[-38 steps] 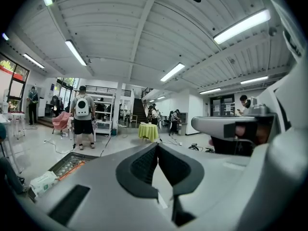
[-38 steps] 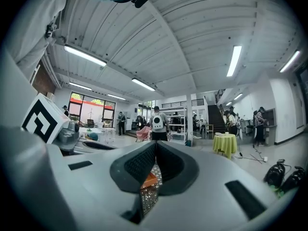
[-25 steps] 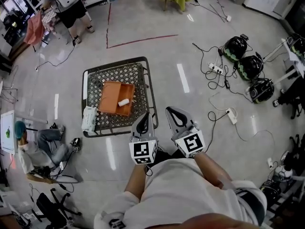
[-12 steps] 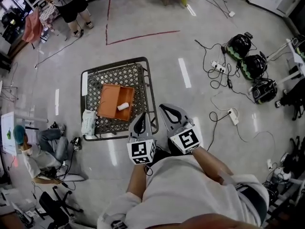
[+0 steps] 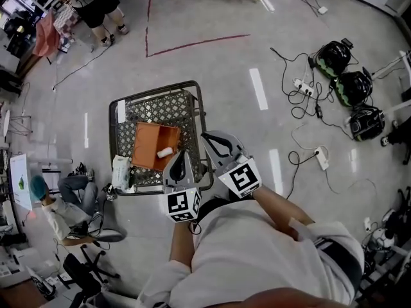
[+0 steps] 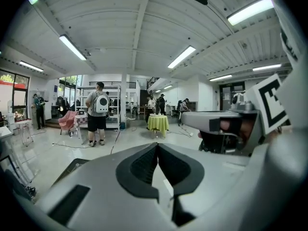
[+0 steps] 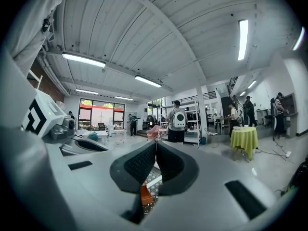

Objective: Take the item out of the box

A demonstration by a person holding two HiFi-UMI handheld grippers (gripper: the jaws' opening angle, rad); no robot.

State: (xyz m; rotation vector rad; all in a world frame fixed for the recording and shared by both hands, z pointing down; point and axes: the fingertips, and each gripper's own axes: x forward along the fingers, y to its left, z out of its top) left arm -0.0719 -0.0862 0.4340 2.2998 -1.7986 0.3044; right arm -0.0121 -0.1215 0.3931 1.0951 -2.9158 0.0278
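Starting with left gripper [image 5: 179, 165] and right gripper [image 5: 214, 141] closed tight, empty: open one, lower over roll [image 5: 164, 152] in box [image 5: 146, 141], pinch midway.

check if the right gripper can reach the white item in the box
Probably yes: the orange box is open-topped, the white item lies uncovered, and the right gripper, jaws shut, hangs nearby.

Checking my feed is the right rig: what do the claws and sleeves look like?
Both the left claw and right claw are smooth grey shells with black ribbed pads. Each carries a white cube with black square markers. The person wears a pale short-sleeved shirt.
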